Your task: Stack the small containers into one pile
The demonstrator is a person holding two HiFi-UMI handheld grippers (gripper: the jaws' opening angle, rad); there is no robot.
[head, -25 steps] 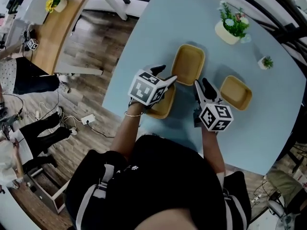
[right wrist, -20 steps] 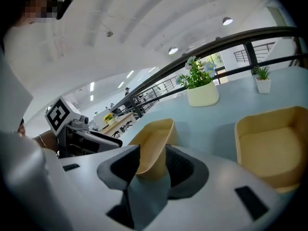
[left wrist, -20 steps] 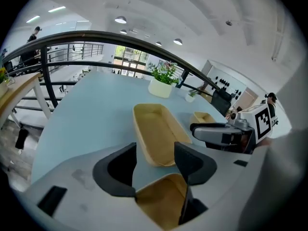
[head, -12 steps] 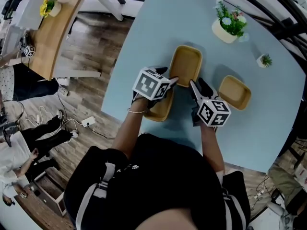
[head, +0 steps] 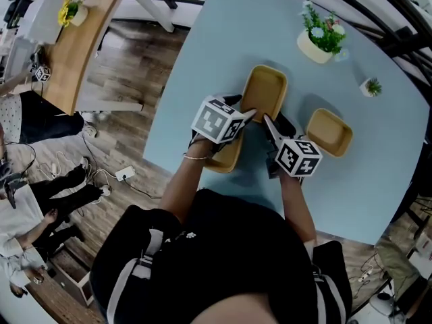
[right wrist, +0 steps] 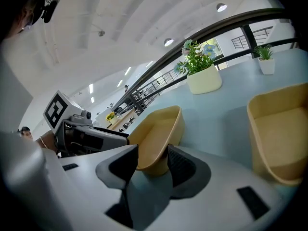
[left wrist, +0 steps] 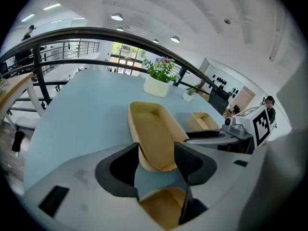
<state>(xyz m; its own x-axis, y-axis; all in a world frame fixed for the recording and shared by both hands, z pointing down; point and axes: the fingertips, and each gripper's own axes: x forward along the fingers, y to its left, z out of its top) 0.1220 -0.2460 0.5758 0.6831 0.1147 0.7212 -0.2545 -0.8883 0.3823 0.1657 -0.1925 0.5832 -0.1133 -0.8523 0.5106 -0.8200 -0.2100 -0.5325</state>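
"What else is on that blue table (head: 216,39)?"

"A flower pot (head: 317,40) and a tiny plant (head: 371,86) at the far edge, well clear of the work. There are also three tan containers. The long container (head: 264,90) lies in the middle, and the square container (head: 329,131) sits apart on its right. The third container (head: 226,157) is nearest the person, mostly hidden under the left gripper (head: 248,115) and its marker cube."

"And the grippers?"

"Both are at the long container's near end. The left one's jaws are spread, and that end shows between them (touching or not, I can't tell). The right gripper (head: 268,121) has its jaws parted too, astride the near rim. Each gripper shows in the other's view, close alongside."

"Anything different from a second ago?"

"The two tips have edged closer together at that end, and the right one has swung in from the gap beside the square container. The containers lie as they did, none stacked."
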